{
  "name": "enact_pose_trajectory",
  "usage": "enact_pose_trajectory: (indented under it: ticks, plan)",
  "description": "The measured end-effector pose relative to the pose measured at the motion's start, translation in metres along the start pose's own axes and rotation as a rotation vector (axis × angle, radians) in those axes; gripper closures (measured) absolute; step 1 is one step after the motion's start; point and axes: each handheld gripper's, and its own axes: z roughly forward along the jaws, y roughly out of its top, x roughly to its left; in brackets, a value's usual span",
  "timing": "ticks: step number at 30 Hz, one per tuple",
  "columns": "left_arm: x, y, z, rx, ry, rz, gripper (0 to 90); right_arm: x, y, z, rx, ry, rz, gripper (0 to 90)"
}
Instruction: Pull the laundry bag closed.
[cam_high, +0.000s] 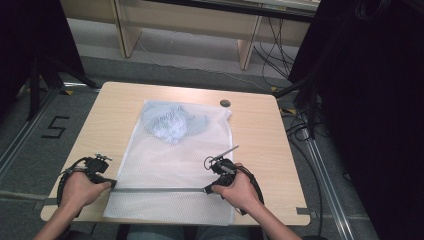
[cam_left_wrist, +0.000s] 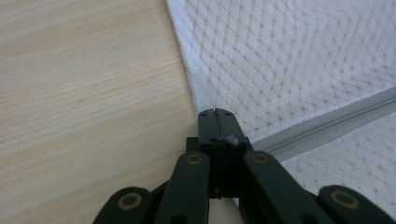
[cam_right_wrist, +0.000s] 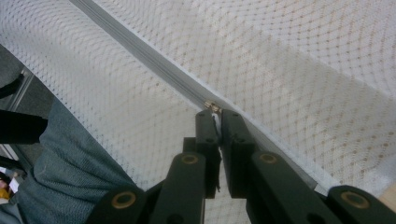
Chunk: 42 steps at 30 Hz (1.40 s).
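Note:
A white mesh laundry bag (cam_high: 170, 160) lies flat on the wooden table (cam_high: 260, 140), with a pale blue garment (cam_high: 172, 122) inside its far end. A grey zipper (cam_high: 160, 190) runs across the bag near the front edge. My left gripper (cam_high: 113, 184) is shut on the bag's left edge (cam_left_wrist: 196, 88), just beside the zipper's end (cam_left_wrist: 327, 123); its jaw tips (cam_left_wrist: 215, 112) meet. My right gripper (cam_high: 207, 189) sits on the zipper farther right. In the right gripper view it (cam_right_wrist: 217, 113) is shut on the small metal zipper pull (cam_right_wrist: 213, 107).
A small dark round object (cam_high: 225, 103) lies at the table's far edge, beyond the bag. The bag's front edge reaches the table's near edge, above the person's jeans-clad leg (cam_right_wrist: 70, 172). Cables (cam_high: 300, 125) trail on the floor to the right.

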Motion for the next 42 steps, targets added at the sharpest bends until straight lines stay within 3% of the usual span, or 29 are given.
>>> enact_pose_trajectory:
  ticks: [2, 5, 8, 10, 23, 28, 30, 36, 37, 38, 42]
  plan:
    - [0.000, 0.000, 0.000, -0.001, 0.000, 0.001, 90.0, -0.005, -0.002, -0.001, -0.006, -0.017, -0.037, 87.0]
    - [0.000, 0.000, 0.000, -0.001, 0.000, 0.000, 90.0, -0.007, -0.003, -0.001, -0.011, -0.016, -0.039, 87.0]
    - [0.000, 0.000, 0.000, -0.001, 0.001, 0.001, 90.0, -0.007, -0.005, -0.004, -0.008, -0.005, 0.005, 87.0]
    - [0.000, 0.000, 0.000, -0.002, 0.001, -0.001, 90.0, -0.010, -0.005, -0.005, -0.006, -0.003, -0.008, 87.0]
    - [0.000, 0.000, 0.000, -0.002, 0.001, 0.000, 90.0, -0.017, -0.012, -0.013, -0.001, 0.012, 0.049, 87.0]
    - [0.000, 0.000, 0.000, -0.002, 0.000, -0.001, 90.0, -0.021, -0.015, -0.015, -0.004, 0.008, 0.036, 87.0]
    - [0.000, 0.000, 0.000, -0.001, 0.001, 0.000, 90.0, -0.020, -0.015, -0.015, -0.019, 0.015, 0.070, 87.0]
    - [0.000, 0.000, 0.000, -0.002, 0.001, 0.001, 90.0, -0.026, -0.019, -0.017, -0.014, 0.015, 0.072, 86.9]
    - [-0.001, 0.000, 0.000, -0.005, 0.000, -0.003, 90.0, -0.028, -0.020, -0.017, -0.017, 0.014, 0.049, 87.0]
    - [-0.001, 0.000, 0.001, -0.006, 0.000, -0.007, 90.0, -0.027, -0.020, -0.018, -0.012, 0.022, 0.083, 87.0]
    - [0.000, 0.000, 0.000, -0.001, 0.002, 0.000, 90.0, -0.029, -0.022, -0.017, -0.023, 0.009, 0.090, 86.9]
